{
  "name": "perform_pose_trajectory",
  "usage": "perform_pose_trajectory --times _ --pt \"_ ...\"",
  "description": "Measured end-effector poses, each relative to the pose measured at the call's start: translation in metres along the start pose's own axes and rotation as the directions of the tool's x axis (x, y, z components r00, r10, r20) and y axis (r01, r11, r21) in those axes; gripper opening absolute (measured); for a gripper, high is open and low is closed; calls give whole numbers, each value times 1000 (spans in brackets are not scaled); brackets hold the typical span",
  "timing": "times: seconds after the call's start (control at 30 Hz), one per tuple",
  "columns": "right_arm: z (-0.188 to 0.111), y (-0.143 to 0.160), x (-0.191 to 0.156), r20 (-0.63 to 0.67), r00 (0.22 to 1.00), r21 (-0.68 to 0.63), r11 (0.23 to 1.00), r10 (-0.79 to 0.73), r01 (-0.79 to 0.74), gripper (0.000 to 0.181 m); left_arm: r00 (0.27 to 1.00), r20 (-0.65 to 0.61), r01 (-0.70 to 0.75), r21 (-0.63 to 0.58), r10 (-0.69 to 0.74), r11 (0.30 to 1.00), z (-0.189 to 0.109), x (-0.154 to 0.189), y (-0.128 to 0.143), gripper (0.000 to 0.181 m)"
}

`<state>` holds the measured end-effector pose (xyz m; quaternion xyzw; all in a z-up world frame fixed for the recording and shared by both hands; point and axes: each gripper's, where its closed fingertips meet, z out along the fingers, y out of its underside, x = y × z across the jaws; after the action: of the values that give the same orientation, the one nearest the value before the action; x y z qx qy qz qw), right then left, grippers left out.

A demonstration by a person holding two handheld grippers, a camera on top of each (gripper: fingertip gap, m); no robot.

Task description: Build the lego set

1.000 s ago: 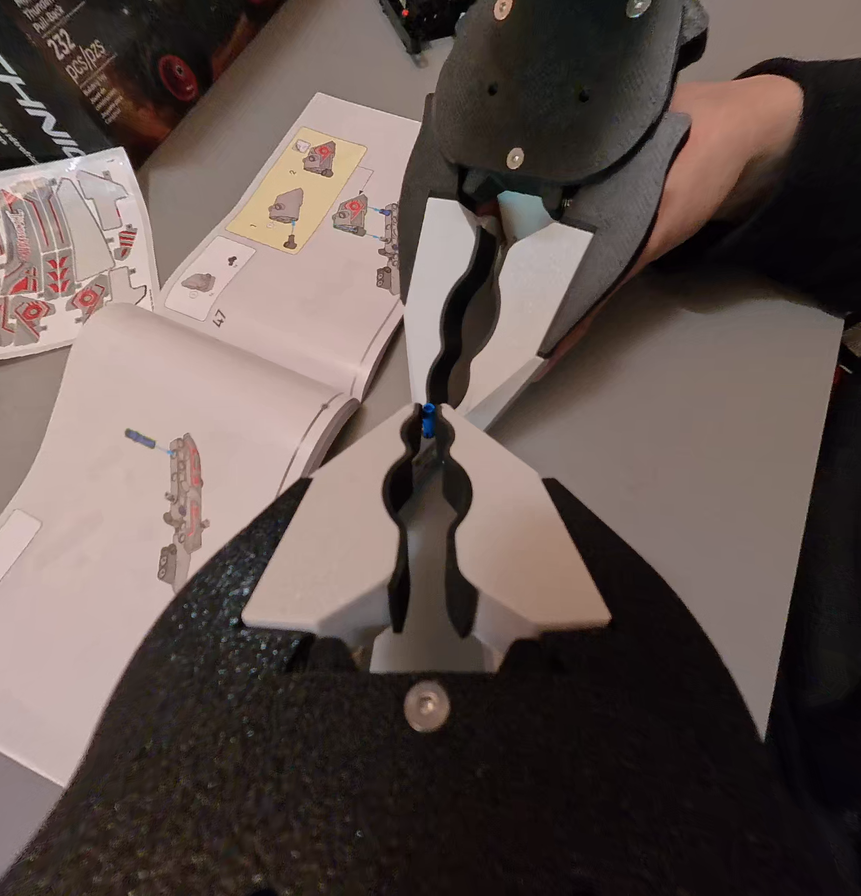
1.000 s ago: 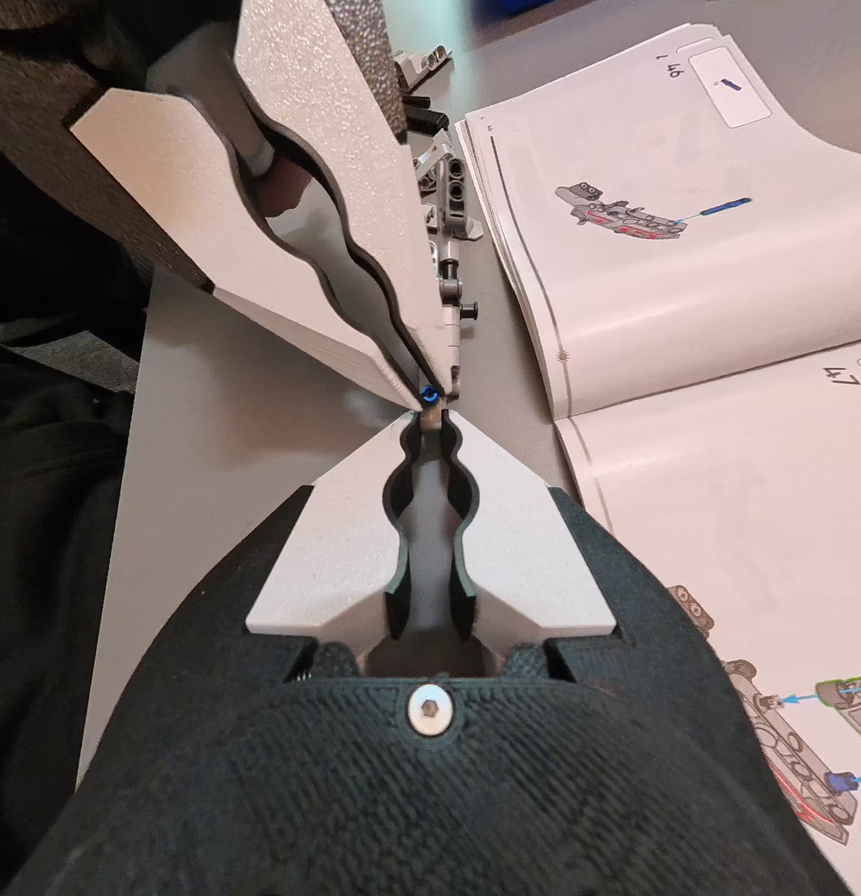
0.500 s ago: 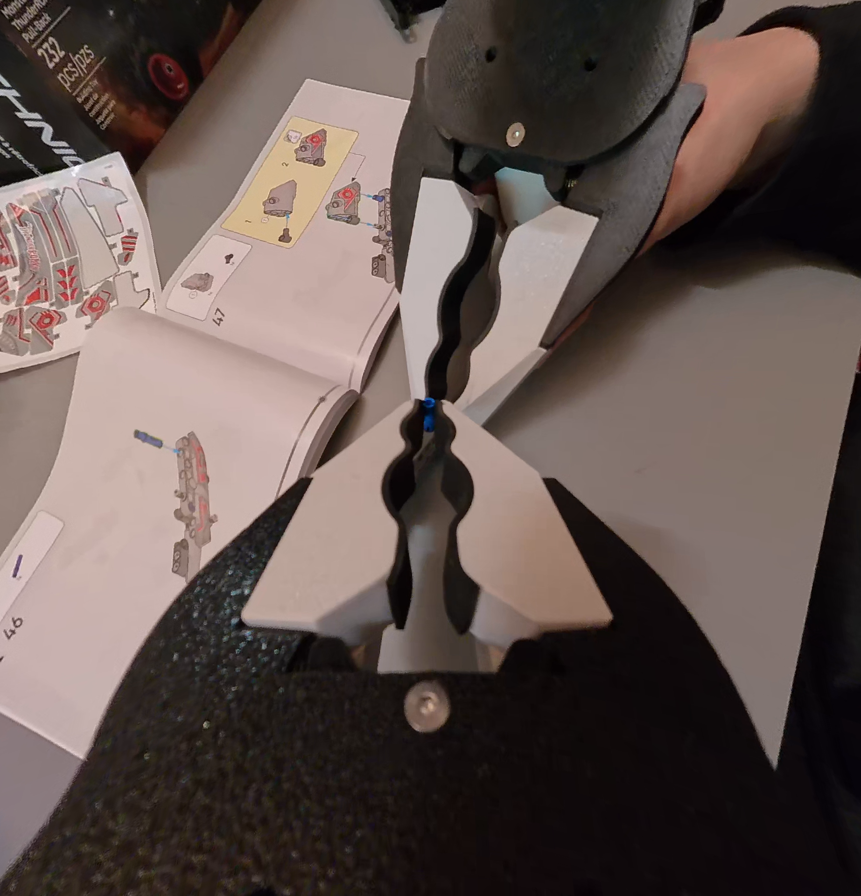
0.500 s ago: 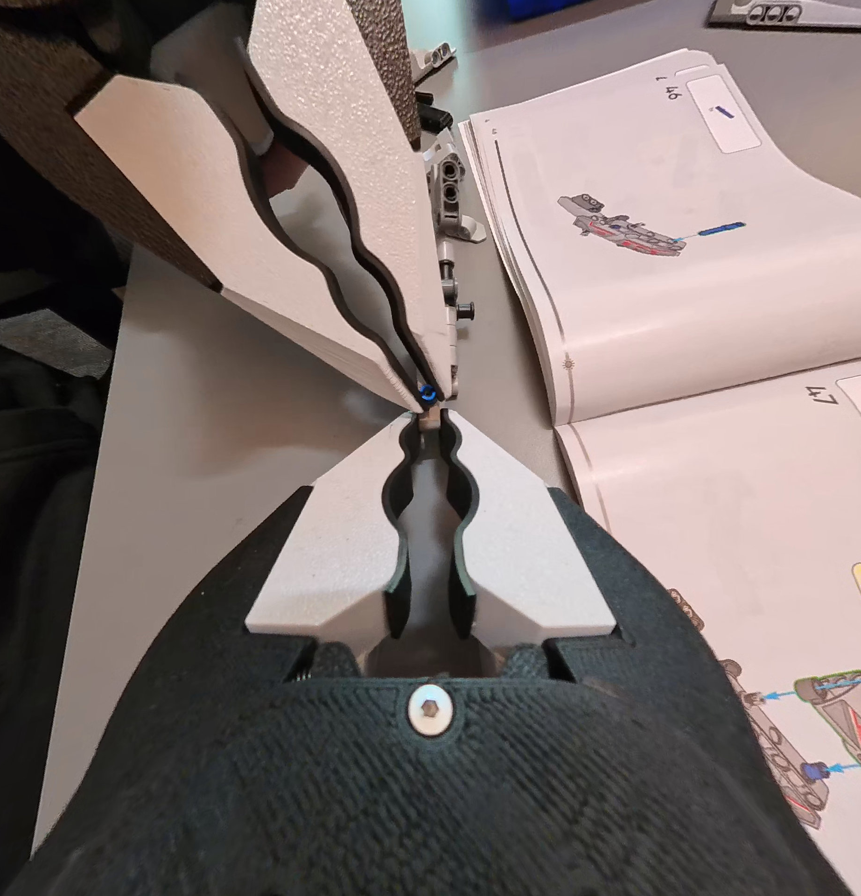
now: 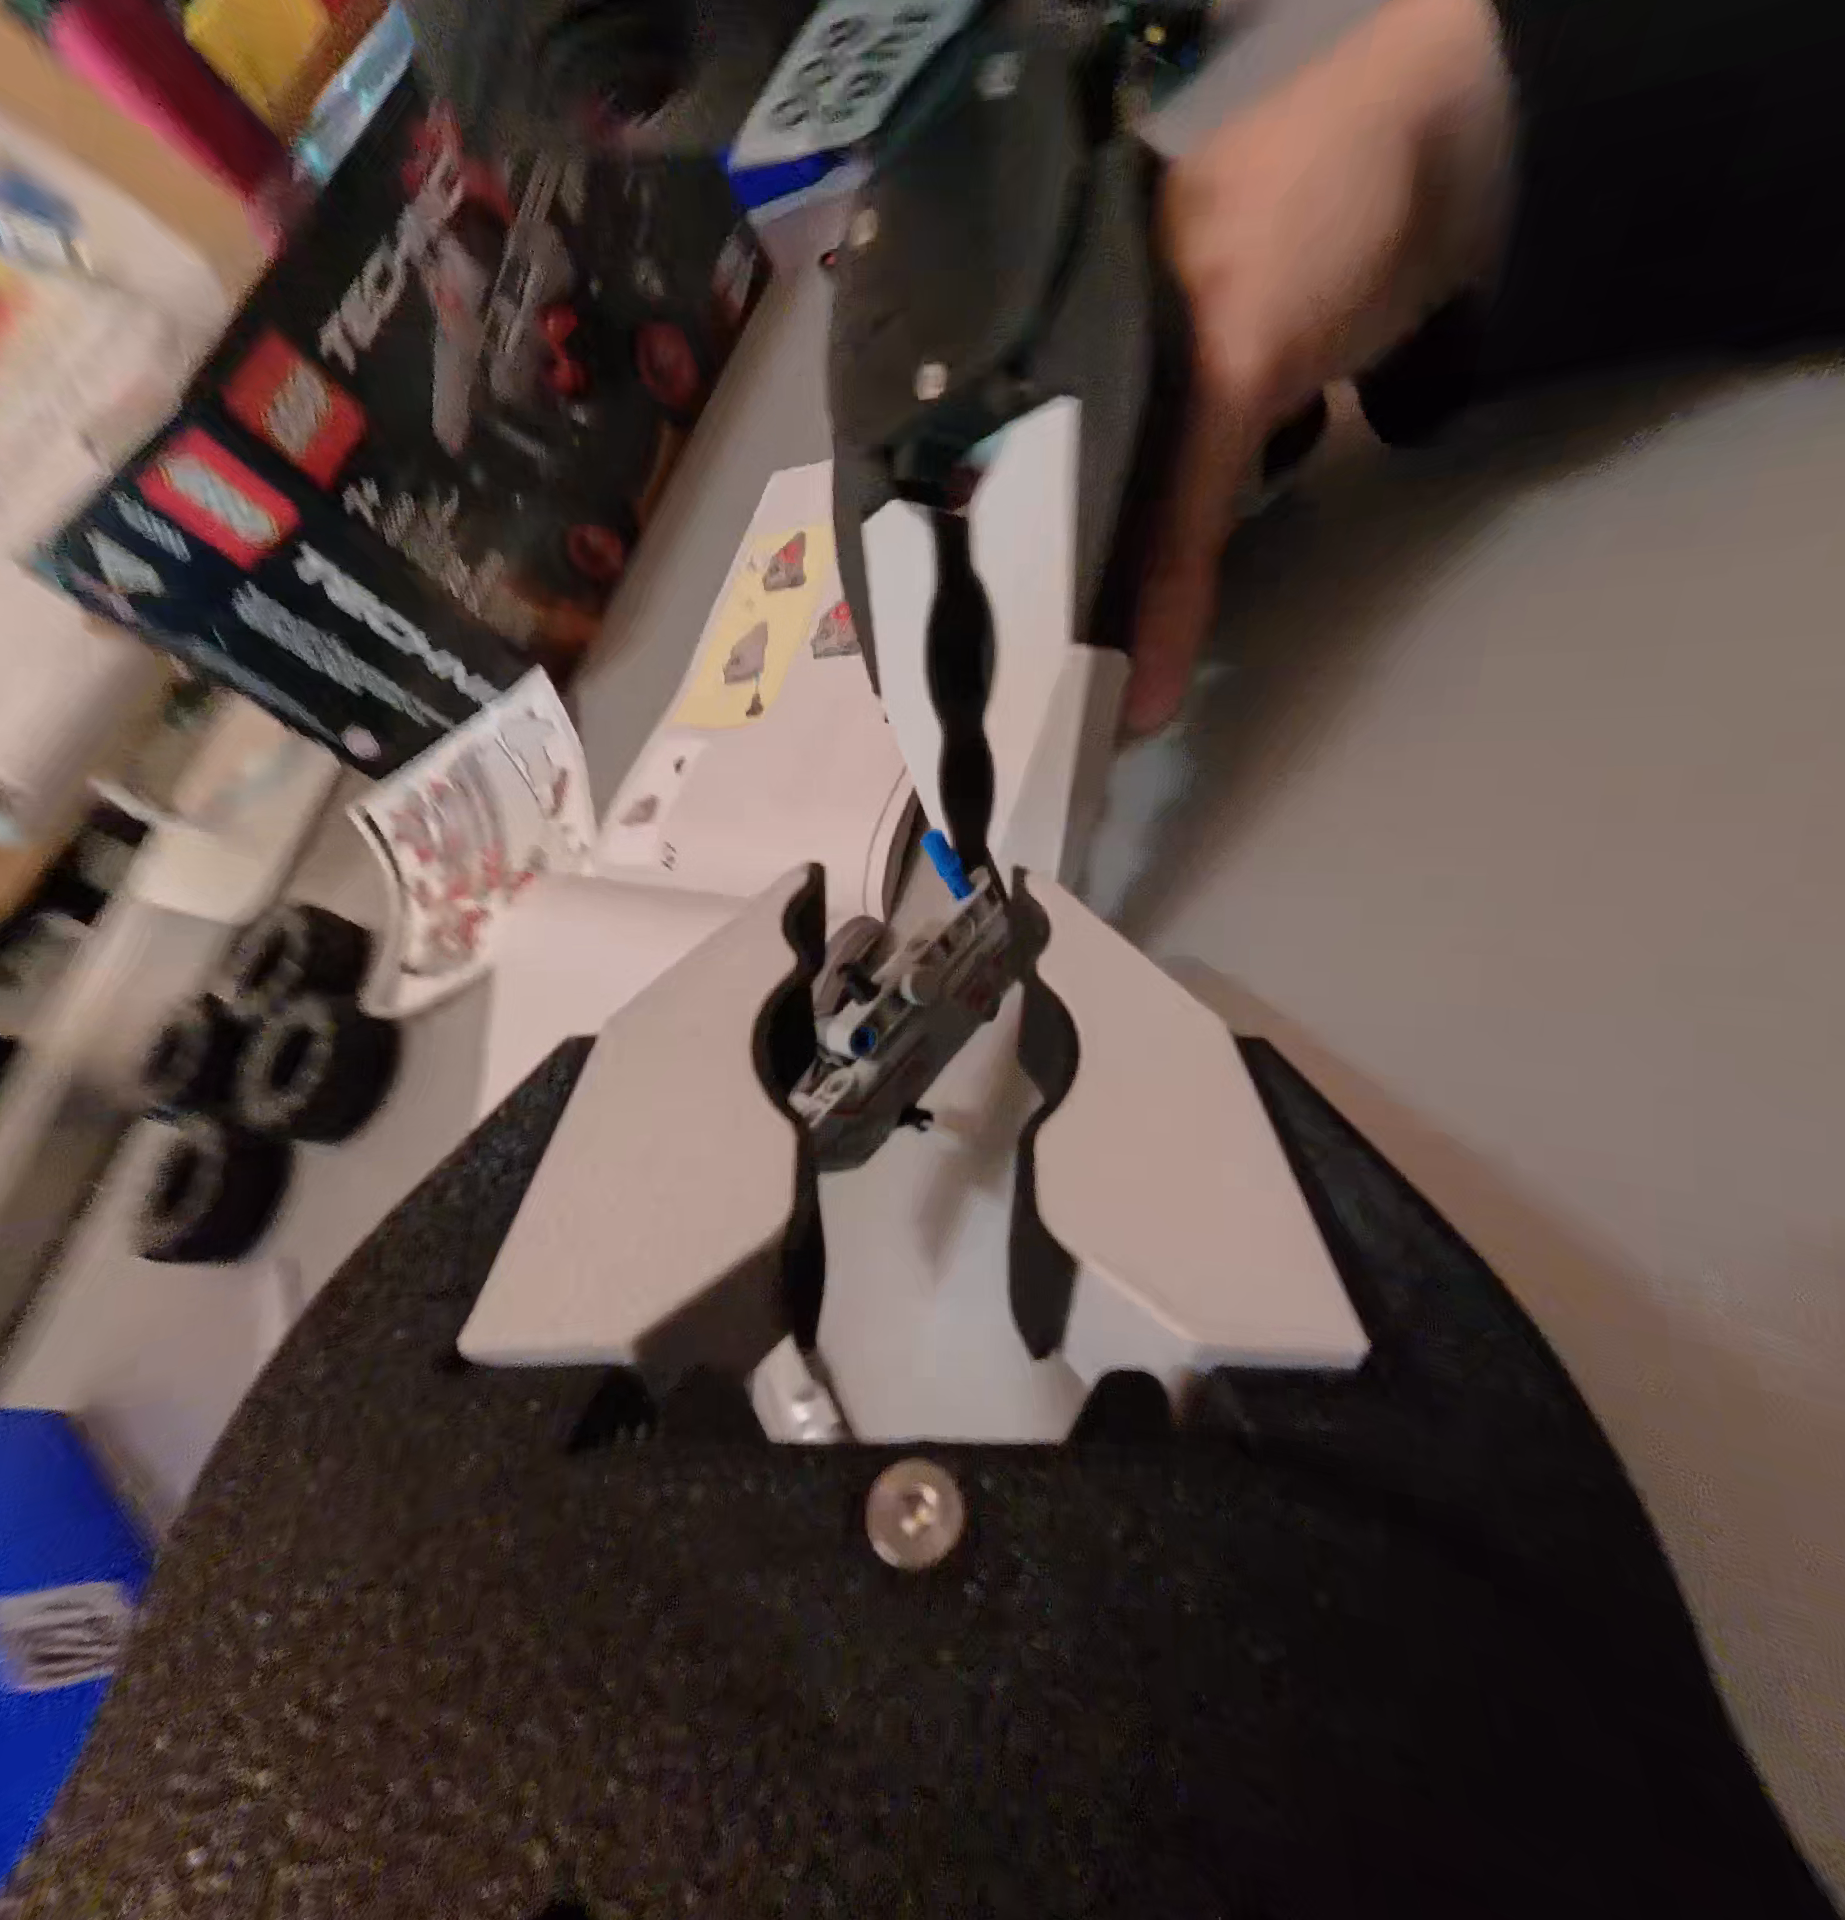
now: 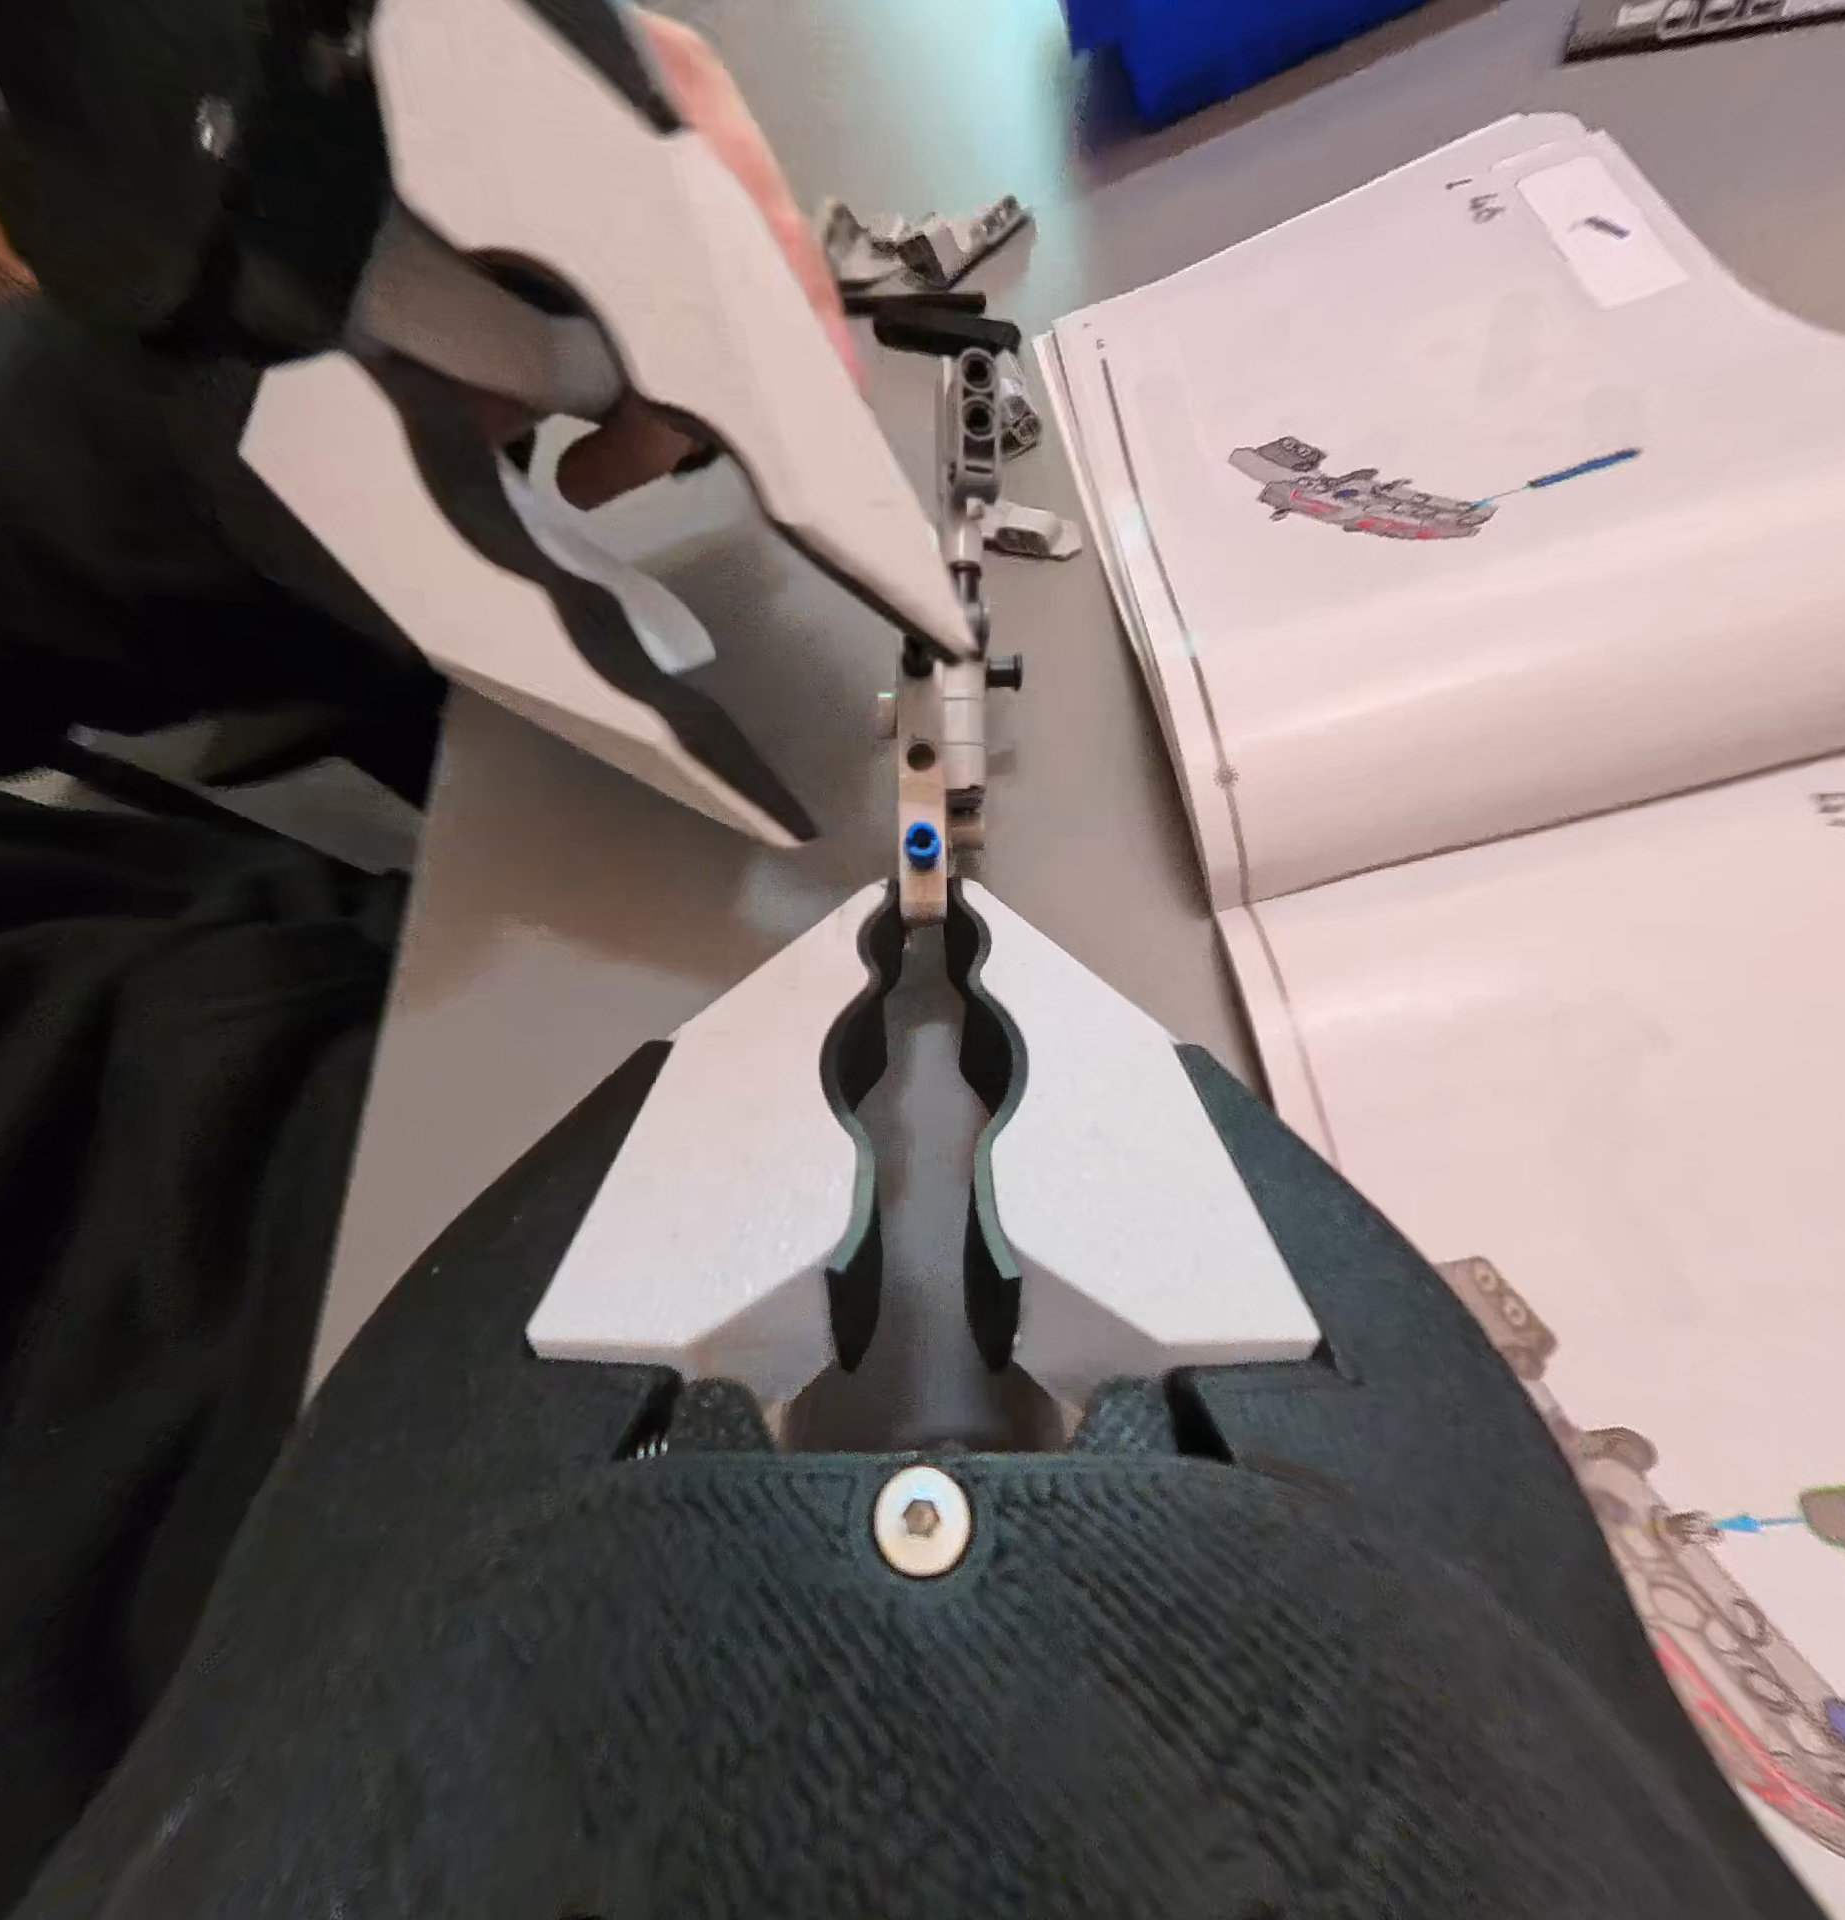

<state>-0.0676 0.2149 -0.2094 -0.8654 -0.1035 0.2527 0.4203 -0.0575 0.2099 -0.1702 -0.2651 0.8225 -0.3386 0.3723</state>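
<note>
My right gripper (image 6: 928,906) is shut on the near end of a long grey lego assembly (image 6: 944,717) and holds it above the table. A blue pin (image 6: 920,836) sticks out of the assembly's side near my fingertips. My left gripper (image 6: 876,738) is open, its jaws apart to either side of the assembly, and it holds nothing. In the blurred left wrist view the assembly (image 5: 897,1023) shows between my open left gripper's (image 5: 916,883) fingers, with the blue pin (image 5: 939,862) at its far end, where the right gripper (image 5: 985,878) grips it.
An open instruction booklet (image 6: 1469,644) lies to the right; it also shows in the left wrist view (image 5: 752,748). Loose grey and black pieces (image 6: 928,249) lie behind. A lego box (image 5: 398,468), a sticker sheet (image 5: 482,821), black tyres (image 5: 263,1060) and a blue bin (image 5: 24,1558) are at the left.
My left gripper has opened and let go of the blue pin, which stays in the assembly. It has swung, and its view is now blurred. My right gripper still holds the assembly.
</note>
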Motion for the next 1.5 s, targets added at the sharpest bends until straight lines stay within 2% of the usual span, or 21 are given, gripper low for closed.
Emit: perform_pose_trajectory --times 0.03,0.13,0.17,0.27,0.43,0.53,0.6,0.87,1.33,1.5 --pt "-2 0 -3 42 999 8 1000 30 -30 6 995 9 -99 -8 99 995 -3 4 -2 37" --pt "-7 2 -10 140 986 7 995 96 -98 6 937 4 -346 -133 350 929 -3 16 8 56" --pt "-7 3 -12 163 980 1 993 113 -115 6 914 -17 -402 -188 406 896 0 19 14 64" --pt "-7 10 -19 240 953 -47 982 187 -181 6 848 -49 -516 -302 527 802 10 21 21 72" --pt "-11 13 -29 358 879 -77 949 313 -307 6 861 -60 -495 -327 506 805 22 25 16 67" --pt "-15 9 -29 372 872 -49 945 317 -323 6 861 -51 -493 -327 505 807 23 25 15 55" --pt "-14 11 -32 385 867 -65 946 318 -318 6 852 -61 -511 -309 520 802 23 28 12 55" --pt "-12 14 -32 373 870 -84 946 323 -315 6 829 -84 -549 -311 554 775 28 36 13 47" --pt "-10 15 -26 337 880 -81 941 335 -327 6 814 -59 -563 -321 578 761 31 32 16 46" --pt "-9 16 -28 342 881 -91 944 328 -316 6 828 -76 -551 -292 556 782 30 35 16 46"
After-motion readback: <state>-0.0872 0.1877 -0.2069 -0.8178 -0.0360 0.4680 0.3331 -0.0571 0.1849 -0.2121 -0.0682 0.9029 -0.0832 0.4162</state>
